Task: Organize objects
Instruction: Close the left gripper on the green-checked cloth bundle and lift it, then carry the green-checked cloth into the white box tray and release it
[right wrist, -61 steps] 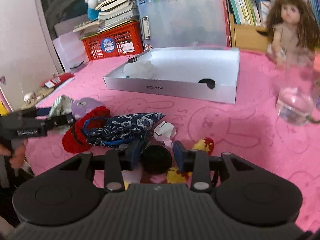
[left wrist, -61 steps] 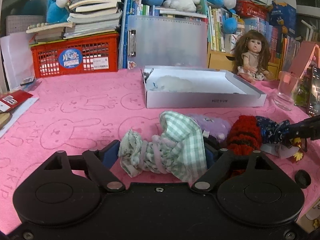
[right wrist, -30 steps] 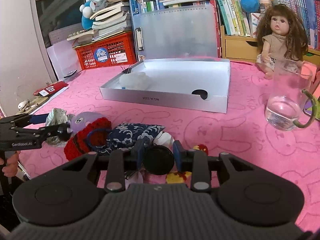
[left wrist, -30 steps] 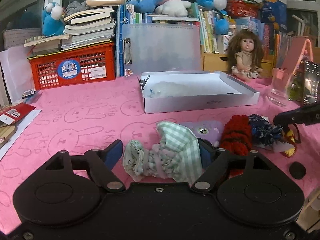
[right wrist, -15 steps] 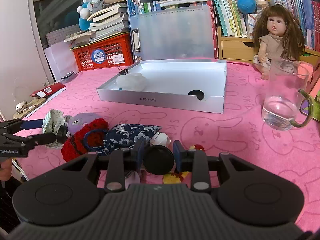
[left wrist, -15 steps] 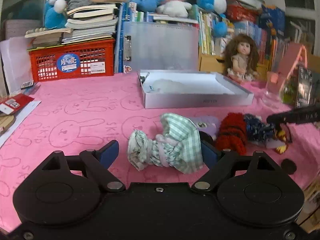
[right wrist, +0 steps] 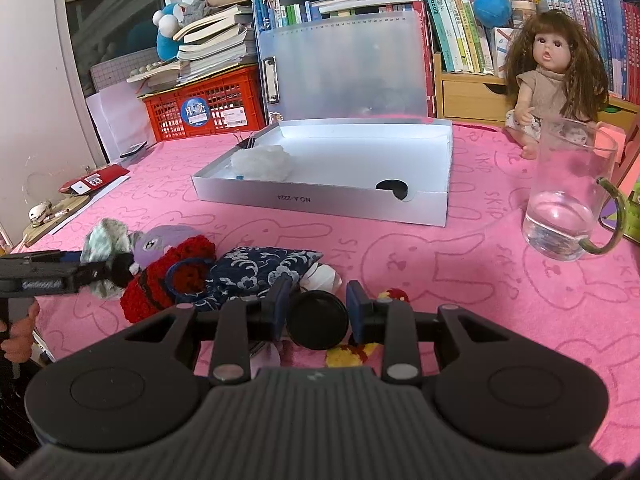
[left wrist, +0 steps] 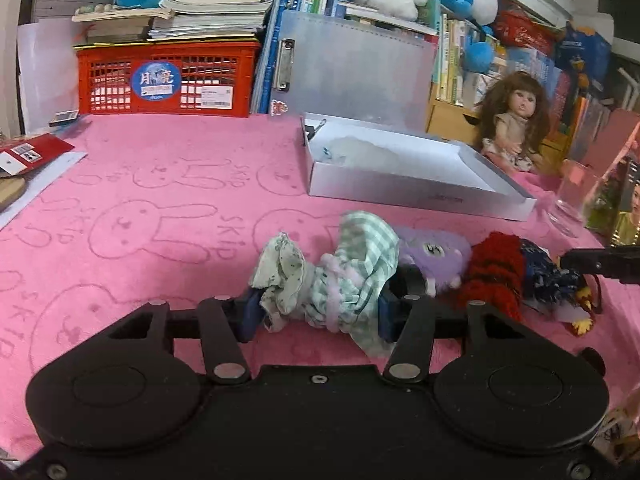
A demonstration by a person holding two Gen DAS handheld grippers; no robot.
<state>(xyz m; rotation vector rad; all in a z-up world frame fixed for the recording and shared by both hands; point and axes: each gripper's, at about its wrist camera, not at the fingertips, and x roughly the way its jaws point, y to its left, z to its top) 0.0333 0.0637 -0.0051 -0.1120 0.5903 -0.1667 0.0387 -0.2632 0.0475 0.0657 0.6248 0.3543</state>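
Closing on the green checked cloth bundle (left wrist: 340, 276), the left gripper (left wrist: 316, 314) has its fingers pressing both ends, near edge of the pink desk (left wrist: 160, 208). Right gripper (right wrist: 318, 316) clamps a black round lid (right wrist: 318, 320). White box (right wrist: 416, 204) sits farther back.

The left gripper (left wrist: 316, 314) body covers the near end of the green checked cloth bundle (left wrist: 332, 280), and its pad contact there is hard to judge. The right gripper (right wrist: 318, 316) hides the lower edge of the black round lid (right wrist: 318, 320) and most of the yellow toy (right wrist: 352, 354) beneath. The blue patterned pouch (right wrist: 256, 268) covers most of a white crumpled thing (right wrist: 324, 274). The glass mug (left wrist: 572, 204) is blurred in the left view.
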